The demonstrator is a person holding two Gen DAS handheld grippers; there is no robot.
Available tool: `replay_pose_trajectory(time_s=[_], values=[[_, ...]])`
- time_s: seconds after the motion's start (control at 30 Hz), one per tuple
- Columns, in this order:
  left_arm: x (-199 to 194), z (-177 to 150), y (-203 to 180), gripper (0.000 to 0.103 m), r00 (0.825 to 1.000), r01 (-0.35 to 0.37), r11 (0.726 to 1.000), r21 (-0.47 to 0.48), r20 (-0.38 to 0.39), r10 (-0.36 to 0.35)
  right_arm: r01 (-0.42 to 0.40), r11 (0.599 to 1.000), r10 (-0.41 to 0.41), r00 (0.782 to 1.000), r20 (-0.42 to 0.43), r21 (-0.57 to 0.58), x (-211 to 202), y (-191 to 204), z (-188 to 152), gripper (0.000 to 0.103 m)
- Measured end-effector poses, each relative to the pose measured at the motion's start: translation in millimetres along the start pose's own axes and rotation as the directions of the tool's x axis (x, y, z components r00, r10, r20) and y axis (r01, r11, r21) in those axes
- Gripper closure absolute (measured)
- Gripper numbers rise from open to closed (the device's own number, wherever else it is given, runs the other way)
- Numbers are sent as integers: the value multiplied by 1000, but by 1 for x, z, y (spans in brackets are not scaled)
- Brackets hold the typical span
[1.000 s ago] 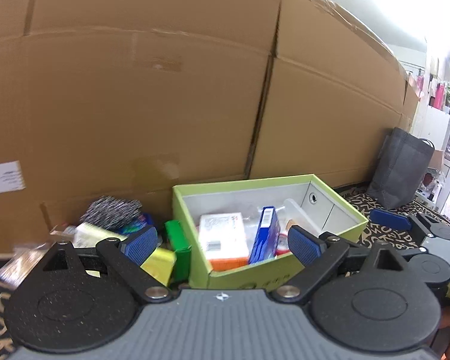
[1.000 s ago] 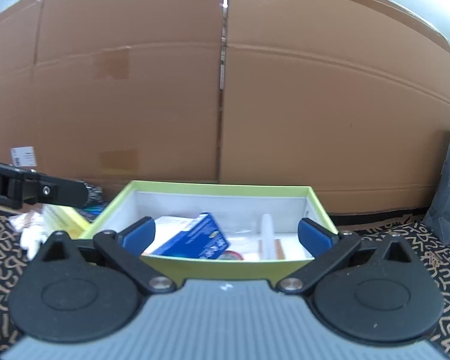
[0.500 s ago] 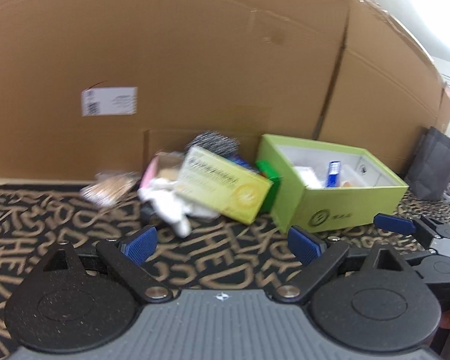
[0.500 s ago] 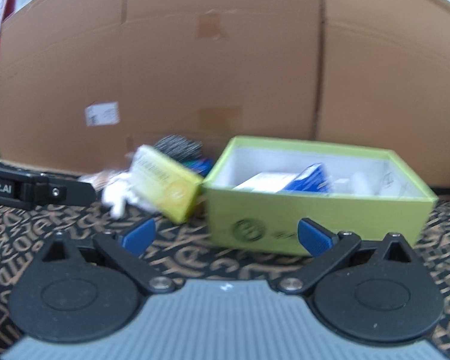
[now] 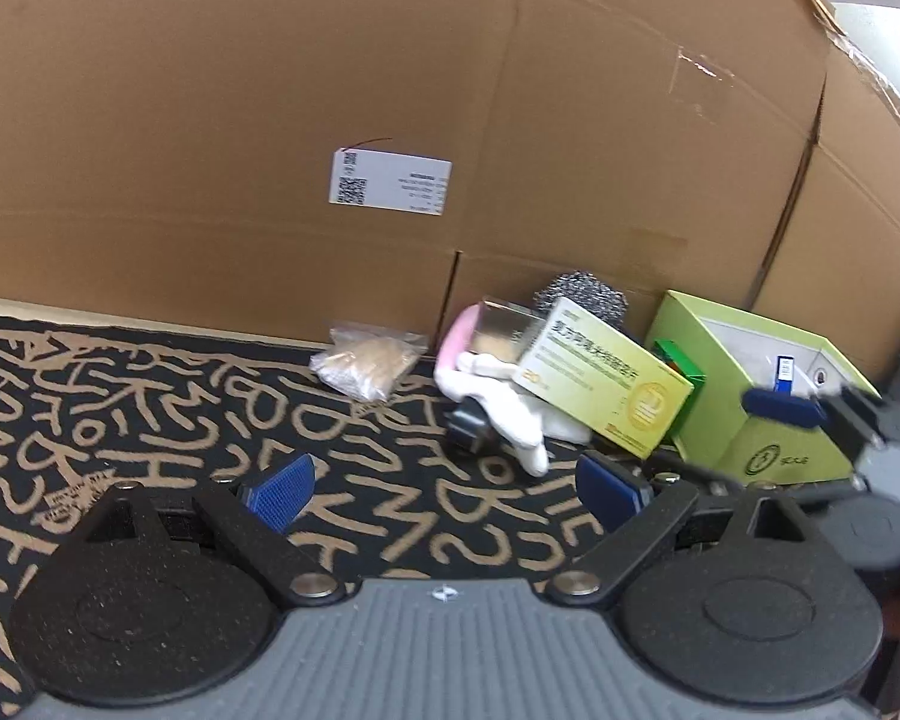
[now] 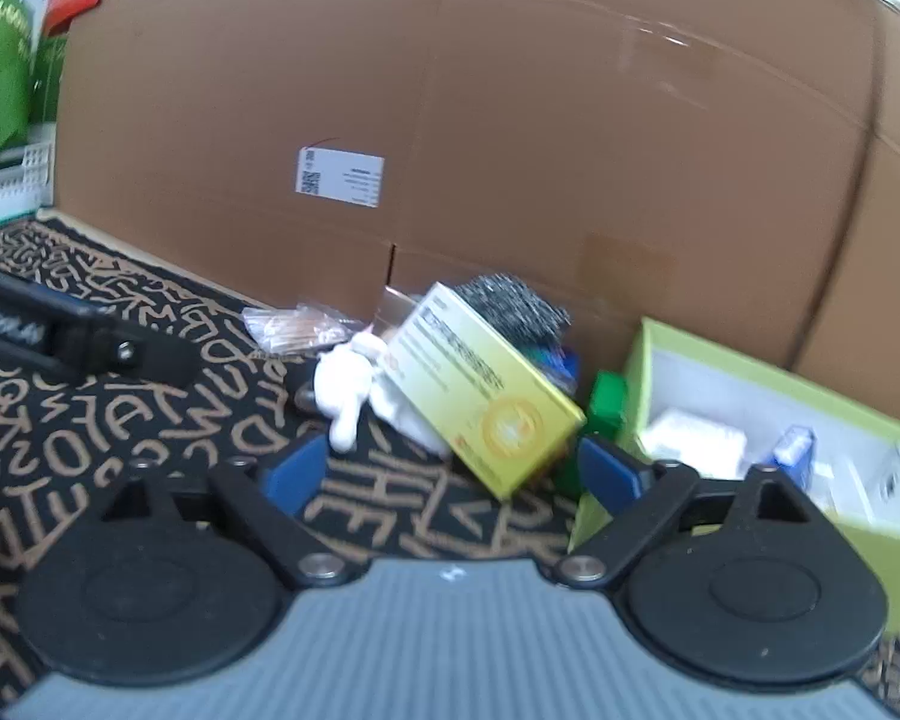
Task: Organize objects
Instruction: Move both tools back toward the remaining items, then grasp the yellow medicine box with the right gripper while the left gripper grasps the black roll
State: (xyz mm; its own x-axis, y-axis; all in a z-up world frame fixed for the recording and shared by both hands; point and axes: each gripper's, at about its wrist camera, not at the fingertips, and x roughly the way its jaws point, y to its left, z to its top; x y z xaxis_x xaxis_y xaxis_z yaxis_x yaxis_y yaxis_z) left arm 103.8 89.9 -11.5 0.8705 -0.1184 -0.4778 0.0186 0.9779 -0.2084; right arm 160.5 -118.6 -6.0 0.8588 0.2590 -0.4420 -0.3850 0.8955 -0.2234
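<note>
Over on the left wrist cam, our left gripper point(image 5: 444, 483) hangs with jaws apart above the patterned mat point(image 5: 150, 408), and the yellow-green carton point(image 5: 606, 378) leans on a white plush point(image 5: 510, 408) beside the green box point(image 5: 768, 414)

On the right cam, our right gripper point(image 6: 450, 471) gapes empty too, carton point(image 6: 486, 402) just ahead, steel scrubber point(image 6: 510, 300) behind it

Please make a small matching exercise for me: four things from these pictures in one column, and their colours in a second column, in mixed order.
Things:
1. open storage box
2. steel scourer
3. tilted medicine carton
4. soft toy

Colours:
A. white
B. pale yellow
C. lime green
D. silver grey

Pairs: 1-C, 2-D, 3-B, 4-A
</note>
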Motion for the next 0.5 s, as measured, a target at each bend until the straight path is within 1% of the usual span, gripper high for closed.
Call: replay_pose_trajectory(time_s=[0.07, 0.27, 0.4, 0.5], values=[[2, 1, 4, 6, 1000, -1, 1000, 2, -4, 1, -8, 1000, 9, 1000, 5, -19, 13, 1, 9, 15], [12, 4, 15, 6, 1000, -16, 1000, -15, -21, 16, 4, 997, -3, 1000, 6, -71, 58, -3, 30, 15], [19, 5, 18, 6, 999, -24, 1000, -7, -31, 24, 13, 996, -15, 1000, -18, -90, 84, -6, 30, 15], [23, 5, 19, 6, 999, -31, 1000, -2, -37, 31, -12, 998, 9, 999, -52, -62, 87, -8, 21, 13]])
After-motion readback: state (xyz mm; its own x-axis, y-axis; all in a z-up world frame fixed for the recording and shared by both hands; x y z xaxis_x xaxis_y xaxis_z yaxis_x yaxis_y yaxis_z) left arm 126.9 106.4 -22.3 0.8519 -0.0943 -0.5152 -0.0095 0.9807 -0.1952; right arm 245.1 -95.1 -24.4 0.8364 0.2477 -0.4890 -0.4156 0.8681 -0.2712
